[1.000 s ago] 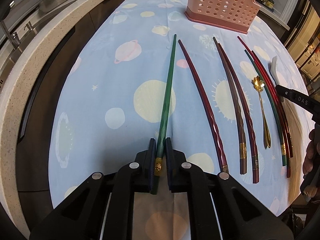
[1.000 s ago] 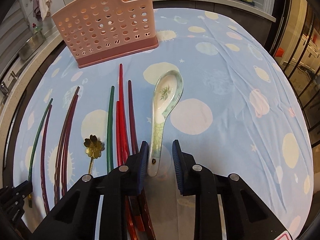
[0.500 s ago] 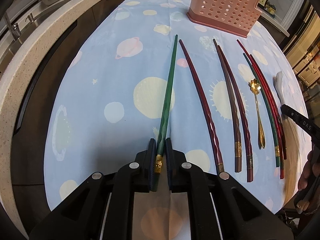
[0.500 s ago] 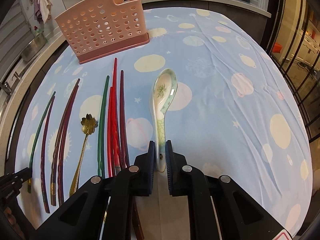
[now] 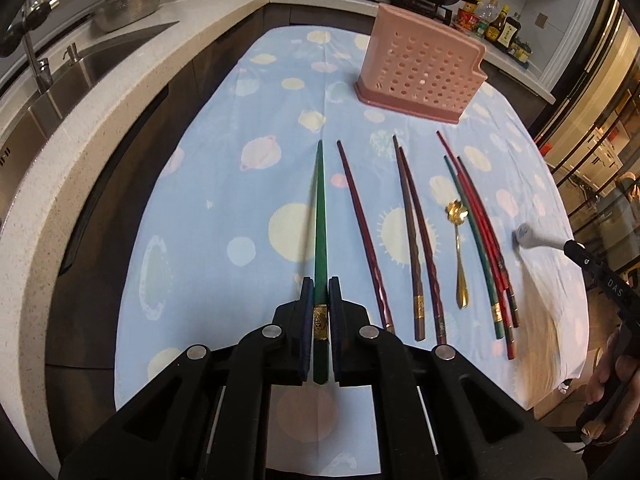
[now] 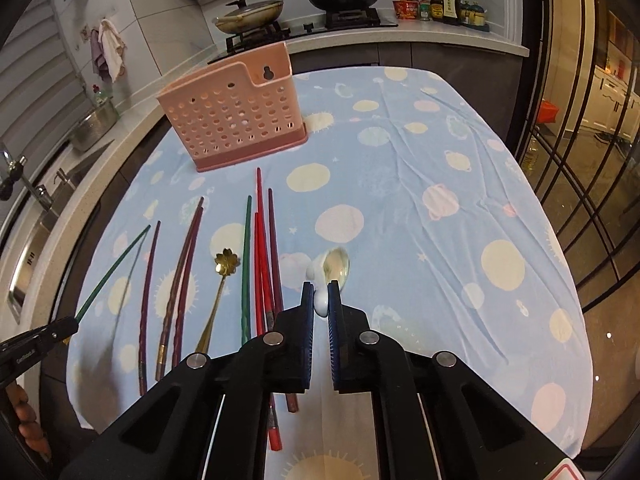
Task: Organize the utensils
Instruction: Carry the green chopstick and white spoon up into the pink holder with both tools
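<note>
My left gripper (image 5: pixel 319 284) is shut on the butt end of a green chopstick (image 5: pixel 319 216), which hangs lifted over the blue planet-print cloth (image 5: pixel 224 208). The right wrist view shows that chopstick (image 6: pixel 112 272) slanting up from the left gripper (image 6: pixel 60 330). My right gripper (image 6: pixel 320 286) has its jaws closing tight on the handle of a white ceramic spoon (image 6: pixel 336 266), held raised with its bowl pointing away. The spoon (image 5: pixel 532 238) also shows at the right edge of the left wrist view. A pink perforated utensil holder (image 5: pixel 420 76) (image 6: pixel 236 120) stands at the far end of the table.
Flat on the cloth lie a dark red chopstick (image 5: pixel 362 232), a brown pair (image 5: pixel 416 232), a gold flower spoon (image 5: pixel 459 248) and a red and green bunch (image 5: pixel 480 232). A sink and counter (image 5: pixel 80 64) run along the left. A stove with pans (image 6: pixel 280 12) lies beyond.
The right jaws shut on the ceramic spoon's handle and raised it off the cloth. The left gripper rose with the green chopstick. Both views now look from higher up.
</note>
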A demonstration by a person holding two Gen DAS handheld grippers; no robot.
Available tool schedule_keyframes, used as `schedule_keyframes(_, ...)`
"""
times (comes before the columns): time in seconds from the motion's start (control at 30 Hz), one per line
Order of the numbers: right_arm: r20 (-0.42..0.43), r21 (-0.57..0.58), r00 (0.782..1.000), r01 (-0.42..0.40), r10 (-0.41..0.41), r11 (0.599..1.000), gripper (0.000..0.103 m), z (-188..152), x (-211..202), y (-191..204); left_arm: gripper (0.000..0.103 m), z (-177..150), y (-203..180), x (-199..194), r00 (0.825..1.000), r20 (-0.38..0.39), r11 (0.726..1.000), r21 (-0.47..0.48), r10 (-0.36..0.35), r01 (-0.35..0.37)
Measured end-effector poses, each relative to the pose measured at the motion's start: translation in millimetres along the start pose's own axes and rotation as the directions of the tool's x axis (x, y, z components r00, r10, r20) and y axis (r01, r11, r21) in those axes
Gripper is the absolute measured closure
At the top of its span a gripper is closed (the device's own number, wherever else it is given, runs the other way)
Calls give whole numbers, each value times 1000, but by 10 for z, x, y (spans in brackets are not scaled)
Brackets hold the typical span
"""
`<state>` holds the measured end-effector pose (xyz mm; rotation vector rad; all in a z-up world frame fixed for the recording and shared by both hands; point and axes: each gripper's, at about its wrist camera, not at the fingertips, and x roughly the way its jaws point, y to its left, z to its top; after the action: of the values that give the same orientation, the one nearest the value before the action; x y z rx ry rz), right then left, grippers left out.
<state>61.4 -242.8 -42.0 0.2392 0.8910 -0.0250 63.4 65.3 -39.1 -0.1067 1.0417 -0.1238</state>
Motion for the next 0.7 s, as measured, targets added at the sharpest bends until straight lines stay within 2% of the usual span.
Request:
schedule_keyframes(0.4,87,-9,994,-65,66,998,97,390,-216,104,96,578,-72,-342,989,145,1000,15,-12,10)
schedule_keyframes(0.7,165,-13,980,-107,107,994,97,919,-282,156,96,1168,-140,-521,968,252,999,42,-6,-5)
